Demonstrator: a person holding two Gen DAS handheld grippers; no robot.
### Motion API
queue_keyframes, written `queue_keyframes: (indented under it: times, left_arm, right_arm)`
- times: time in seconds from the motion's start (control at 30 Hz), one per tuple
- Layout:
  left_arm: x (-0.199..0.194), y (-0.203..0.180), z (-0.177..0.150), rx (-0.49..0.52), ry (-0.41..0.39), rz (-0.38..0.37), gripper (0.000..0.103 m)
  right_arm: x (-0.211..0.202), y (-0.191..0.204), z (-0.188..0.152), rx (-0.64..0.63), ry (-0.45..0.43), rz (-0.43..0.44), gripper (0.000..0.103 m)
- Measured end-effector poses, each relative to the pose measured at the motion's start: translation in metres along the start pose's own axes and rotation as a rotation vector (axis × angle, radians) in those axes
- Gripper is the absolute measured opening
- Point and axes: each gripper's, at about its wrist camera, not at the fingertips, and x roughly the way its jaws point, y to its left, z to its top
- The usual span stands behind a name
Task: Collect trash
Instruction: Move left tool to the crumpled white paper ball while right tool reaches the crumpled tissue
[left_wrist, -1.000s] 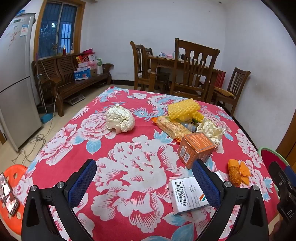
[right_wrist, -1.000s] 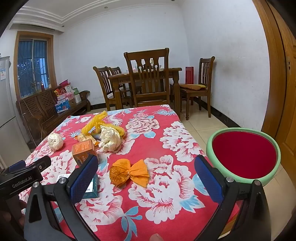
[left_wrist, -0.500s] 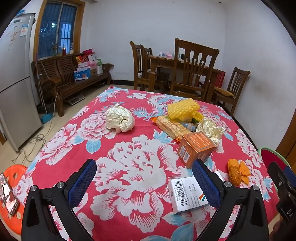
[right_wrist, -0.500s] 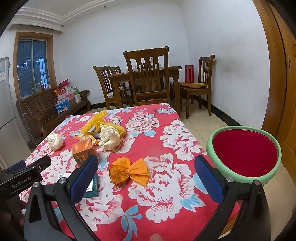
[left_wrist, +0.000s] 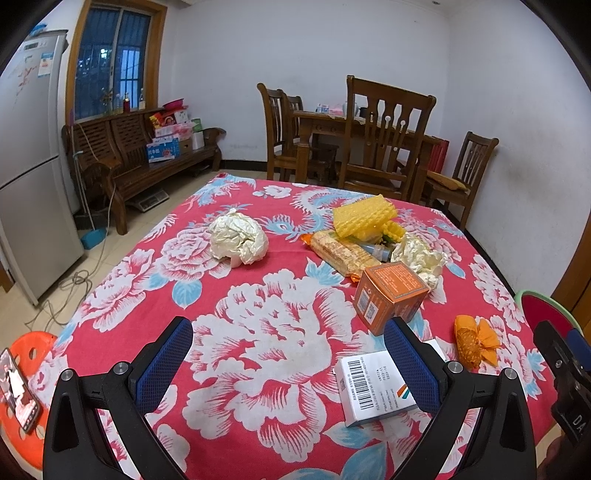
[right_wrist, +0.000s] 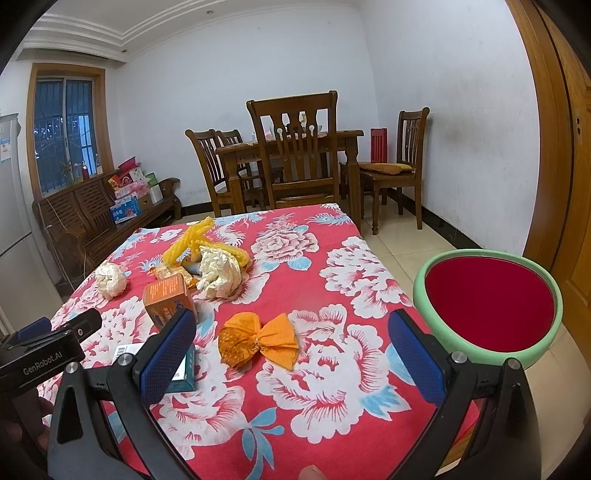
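- Task looks barely started: all trash visible is on the floral tablecloth (left_wrist: 258, 332), none in the bin as far as I can see.
- Left gripper (left_wrist: 295, 363) has its fingers wide apart, holding nothing, hovering over the near table edge.
- Right gripper (right_wrist: 291, 356) also spread wide, empty, hovering above the near right corner.
- Green-rimmed red bin (right_wrist: 489, 302) sits just off the table's right side; what shows of its inside looks empty.
- Orange crumpled wrapper (right_wrist: 256, 339) lies between the right gripper's fingers in view, nearest to it; likely first pick.
- White barcode box (left_wrist: 373, 389) lies flat by the left gripper's right finger.
- Orange carton (left_wrist: 389, 295) stands just beyond it.
- Crumpled white paper ball (left_wrist: 238, 238) sits alone, mid-table left.
- Far pile: yellow foam netting (left_wrist: 364, 216), biscuit packet (left_wrist: 341, 253), second paper wad (left_wrist: 419, 256), touching or overlapping; a small bottle seems tucked in, hard to tell.
- Left to do: everything, about seven pieces.
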Motion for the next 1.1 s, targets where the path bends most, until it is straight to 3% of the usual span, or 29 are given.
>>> queue_keyframes:
  times: [0.3,0.63,0.93,1.1]
  left_arm:
    - [-0.003,0.002,0.011,0.045,0.004,0.016,0.103]
    - [0.014,0.011,0.035,0.102,0.055,0.022,0.103]
    - [0.047,0.029,0.069,0.106,0.088,0.062,0.103]
    - [0.080,0.041,0.078,0.067,0.146,0.056,0.103]
  right_arm:
    - [0.002,0.001,0.012,-0.041,0.019,0.023,0.102]
    - [0.028,0.005,0.032,-0.083,0.168,0.111,0.102]
    - [0.057,0.028,0.059,-0.159,0.240,0.144,0.102]
    - [0.083,0.046,0.073,-0.209,0.270,0.129,0.102]
